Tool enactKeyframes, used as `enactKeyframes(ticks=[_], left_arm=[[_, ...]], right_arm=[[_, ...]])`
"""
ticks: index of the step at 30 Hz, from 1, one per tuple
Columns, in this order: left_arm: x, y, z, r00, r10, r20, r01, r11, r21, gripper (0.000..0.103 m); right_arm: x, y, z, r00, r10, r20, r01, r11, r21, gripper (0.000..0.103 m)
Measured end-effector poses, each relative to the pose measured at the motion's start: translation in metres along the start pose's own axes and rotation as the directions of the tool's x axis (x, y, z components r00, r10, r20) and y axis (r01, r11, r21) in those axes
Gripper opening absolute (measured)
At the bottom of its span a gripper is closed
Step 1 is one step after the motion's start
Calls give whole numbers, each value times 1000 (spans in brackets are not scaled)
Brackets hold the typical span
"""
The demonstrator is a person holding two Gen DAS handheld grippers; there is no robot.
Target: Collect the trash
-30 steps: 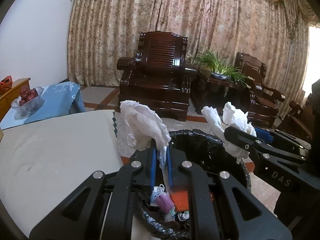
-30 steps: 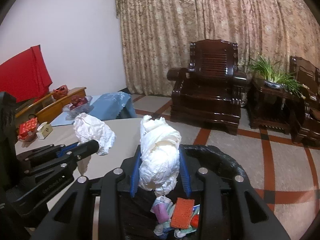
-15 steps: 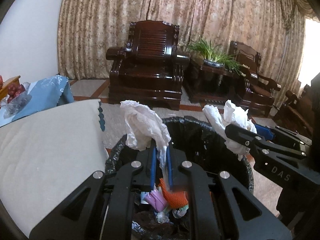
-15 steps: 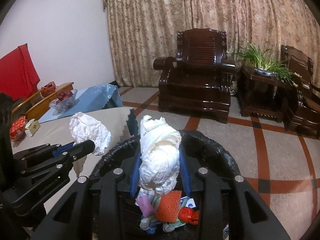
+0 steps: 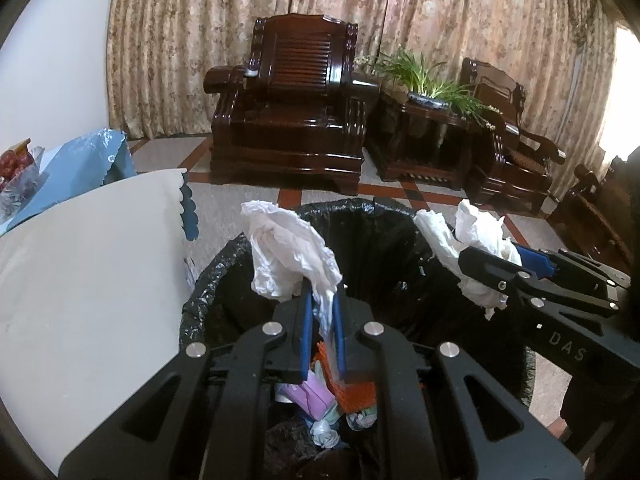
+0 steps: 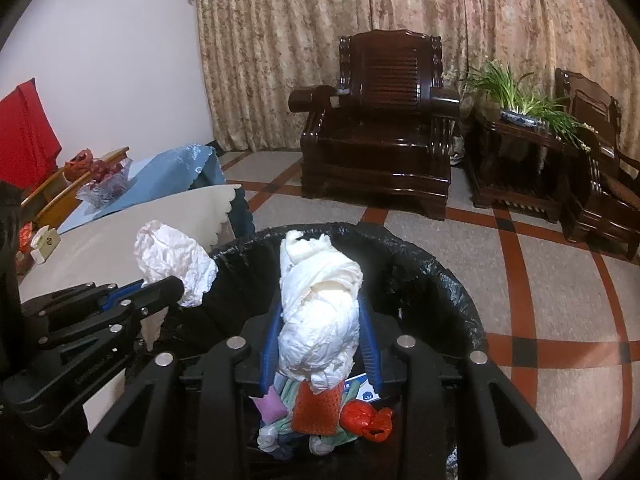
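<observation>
- Reading "DAS" on R gripper (image 5: 492, 266) body in left-wrist view; no other legible text.
- Bin (image 6: 448, 280) w/ black liner holds orange mesh piece (image 6: 316, 408), red wrapper (image 6: 366, 420), purple pack (image 5: 306, 396), misc scraps.
- L gripper (image 5: 322, 320) clamped on thin white tissue wad (image 5: 288, 256), over bin.
- R gripper clamped on bigger tissue wad (image 6: 320, 316), also over bin.
- Beige-cloth table (image 5: 88, 260) just beside bin.
</observation>
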State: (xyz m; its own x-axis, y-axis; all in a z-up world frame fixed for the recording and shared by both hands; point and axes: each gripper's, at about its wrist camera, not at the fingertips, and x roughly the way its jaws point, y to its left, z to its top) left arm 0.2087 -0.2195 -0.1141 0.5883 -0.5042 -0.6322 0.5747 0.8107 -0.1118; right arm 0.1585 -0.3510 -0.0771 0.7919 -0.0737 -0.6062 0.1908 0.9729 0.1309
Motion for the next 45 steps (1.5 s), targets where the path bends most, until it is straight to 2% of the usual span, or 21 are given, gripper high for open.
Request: enactKeyframes(ticks=[2, 3, 4, 5, 6, 8, 9, 10, 11, 12, 16, 20, 28, 37, 45], left_arm=[[4, 1, 0, 1000, -8, -5, 8, 1000, -4, 10], [7, 3, 0, 1000, -19, -16, 18, 1000, -8, 13], [10, 2, 1, 999, -21, -25, 21, 1000, -14, 22], [12, 6, 0, 999, -21, -36, 20, 999, -31, 36], [13, 9, -1, 999, -24, -38, 22, 999, -42, 42], [13, 15, -3, 999, -25, -37, 23, 998, -66, 46], [12, 17, -3, 999, -21, -37, 19, 997, -68, 48], [10, 19, -4, 999, -15, -34, 13, 998, -69, 54], [8, 21, -4, 1000, -8, -30, 6, 997, -71, 61], [5, 22, -4, 1000, -2, -26, 0, 997, -71, 63], [-10, 25, -2, 999, 35, -4, -35, 998, -58, 81], [-32, 32, -1, 998, 69, 11, -68, 996, -55, 87], [-77, 49, -6, 991, 130, 24, -127, 988, -83, 91], [-129, 59, -15, 981, 190, 33, -186, 977, -104, 94], [-160, 60, -27, 976, 213, 33, -208, 971, -116, 96]], right_arm=[[4, -2, 0, 1000, -1, -6, 1, 1000, 2, 34], [6, -2, 0, 1000, -1, -9, 1, 1000, 0, 39], [10, -3, 1, 1000, -6, -15, 6, 1000, -5, 46], [12, -3, 1, 1000, -20, -19, 19, 1000, -10, 49], [13, -3, 1, 999, -25, -20, 24, 1000, -11, 54], [13, -3, 0, 999, -43, -19, 43, 999, -16, 71], [12, -4, -1, 999, -50, -14, 50, 999, -14, 83], [10, -4, -2, 999, -51, -8, 50, 999, -11, 90], [8, -5, -2, 999, -49, -5, 49, 999, -6, 94], [6, -5, -3, 999, -47, -5, 47, 999, -2, 97], [-2, -4, -7, 1000, -23, -15, 23, 999, 23, 97], [-13, 1, -8, 1000, -15, -7, 15, 1000, 26, 97], [-39, 14, -6, 999, 36, 16, -36, 999, 31, 97], [-73, 44, -4, 994, 100, 37, -100, 995, -12, 97], [-90, 65, -5, 991, 127, 37, -126, 991, -35, 97]])
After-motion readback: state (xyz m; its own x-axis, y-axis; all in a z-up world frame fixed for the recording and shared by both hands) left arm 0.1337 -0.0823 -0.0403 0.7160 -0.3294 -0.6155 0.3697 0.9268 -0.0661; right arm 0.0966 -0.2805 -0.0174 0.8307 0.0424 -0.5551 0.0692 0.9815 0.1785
